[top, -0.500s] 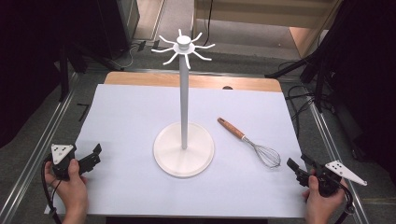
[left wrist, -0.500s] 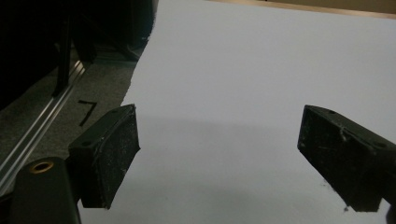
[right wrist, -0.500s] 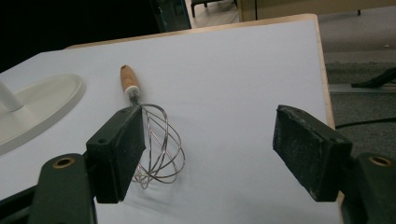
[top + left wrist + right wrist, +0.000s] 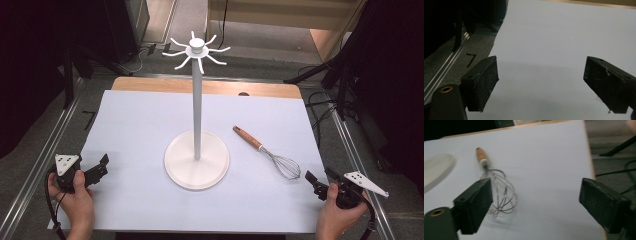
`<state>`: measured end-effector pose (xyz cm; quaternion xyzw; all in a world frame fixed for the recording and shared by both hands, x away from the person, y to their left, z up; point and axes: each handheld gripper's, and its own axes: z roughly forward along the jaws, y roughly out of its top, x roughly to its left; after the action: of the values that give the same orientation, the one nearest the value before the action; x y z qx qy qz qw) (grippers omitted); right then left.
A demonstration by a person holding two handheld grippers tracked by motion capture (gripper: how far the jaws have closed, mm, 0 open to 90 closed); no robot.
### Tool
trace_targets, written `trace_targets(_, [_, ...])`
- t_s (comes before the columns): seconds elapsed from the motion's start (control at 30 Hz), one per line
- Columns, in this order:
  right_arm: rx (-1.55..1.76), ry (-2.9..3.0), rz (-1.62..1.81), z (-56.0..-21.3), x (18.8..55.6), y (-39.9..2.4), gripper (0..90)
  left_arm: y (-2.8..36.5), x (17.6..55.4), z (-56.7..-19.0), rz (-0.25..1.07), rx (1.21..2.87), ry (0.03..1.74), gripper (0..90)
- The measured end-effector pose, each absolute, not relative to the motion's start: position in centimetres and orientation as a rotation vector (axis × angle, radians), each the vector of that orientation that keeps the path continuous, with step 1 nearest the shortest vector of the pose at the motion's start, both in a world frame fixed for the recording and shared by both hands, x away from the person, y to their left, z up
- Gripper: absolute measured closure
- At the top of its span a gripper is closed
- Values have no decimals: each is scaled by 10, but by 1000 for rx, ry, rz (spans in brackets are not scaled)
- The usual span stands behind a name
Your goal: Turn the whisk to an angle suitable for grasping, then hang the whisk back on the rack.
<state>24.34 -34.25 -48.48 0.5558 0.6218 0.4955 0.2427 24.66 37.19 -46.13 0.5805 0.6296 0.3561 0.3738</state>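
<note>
Just ahead of right tongs (image 4: 320, 181): whisk (image 4: 267, 152).

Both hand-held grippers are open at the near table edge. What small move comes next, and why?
Probably ease the right hand-held gripper forward and left toward the wooden-handled wire whisk. Its jaws stand wide and empty, and the whisk lies loose just ahead of it, right of the white hook stand. The left hand-held gripper is farther off.
</note>
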Motion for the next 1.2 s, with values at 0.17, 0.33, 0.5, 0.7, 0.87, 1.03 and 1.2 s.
trace_targets(0.17, [1491,1729,1327,-483,244,-338,0,372,247,-461,907,1491,1615,131])
trace_targets(0.33, [1465,1731,1339,-480,242,-337,115,371,247,-461,912,1498,1607,130])
trace_targets(0.5, [1423,1821,1293,-470,248,-331,127,369,247,-461,926,1516,1602,132])
trace_targets(0.7, [1359,1903,1220,-457,257,-322,133,369,246,-461,931,1515,1591,133])
trace_targets(0.87, [1317,1999,1117,-441,269,-312,133,369,246,-461,932,1515,1595,133])
trace_targets(1.03, [1323,2038,1106,-439,277,-307,164,369,246,-461,931,1516,1592,133])
trace_targets(1.2, [1314,2125,1075,-436,287,-301,163,369,246,-461,934,1518,1591,133])
